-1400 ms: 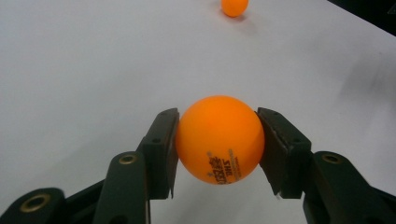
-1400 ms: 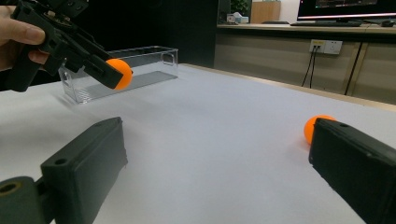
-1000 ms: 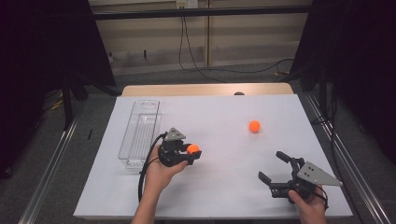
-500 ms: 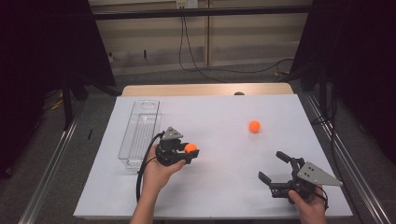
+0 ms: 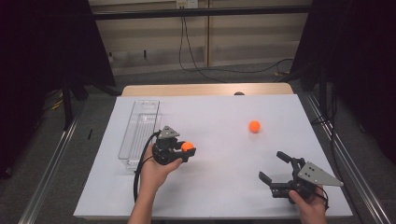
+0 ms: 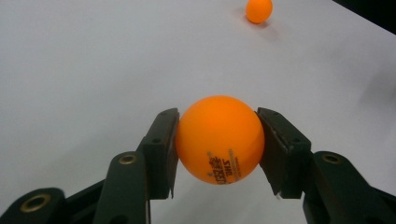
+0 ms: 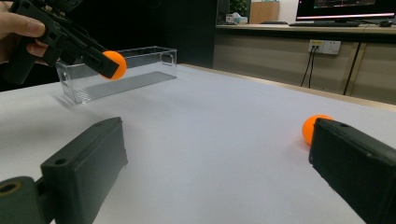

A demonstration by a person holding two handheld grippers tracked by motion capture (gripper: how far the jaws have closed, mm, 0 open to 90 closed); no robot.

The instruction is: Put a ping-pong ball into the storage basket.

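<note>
- Tabletop (image 5: 210, 196) under my tongs was covered by a plain white sheet, with a strip of bare wood showing along its far edge.
- My left tongs (image 5: 186, 150) were clamped on an orange ball (image 5: 187, 146), one pad pressed against each side; in the left gripper view the ball (image 6: 219, 139) sat clear of the white surface, with dark printed lettering on its lower face.
- A second orange ball (image 5: 254, 126) lay loose on the sheet, well apart from the held one, toward the far right.
- My right tongs (image 5: 275, 169) sat near the front right corner, jaws spread wide with nothing between them.
- A clear plastic tray (image 5: 140, 126) stood along the left side of the sheet, just beside my left hand.
- Beyond the tabletop I saw grey carpet, a pale wall panel with a socket and black cables trailing down, and dark curtains on both sides.
- Metal rails ran along the floor left and right of the tabletop.
</note>
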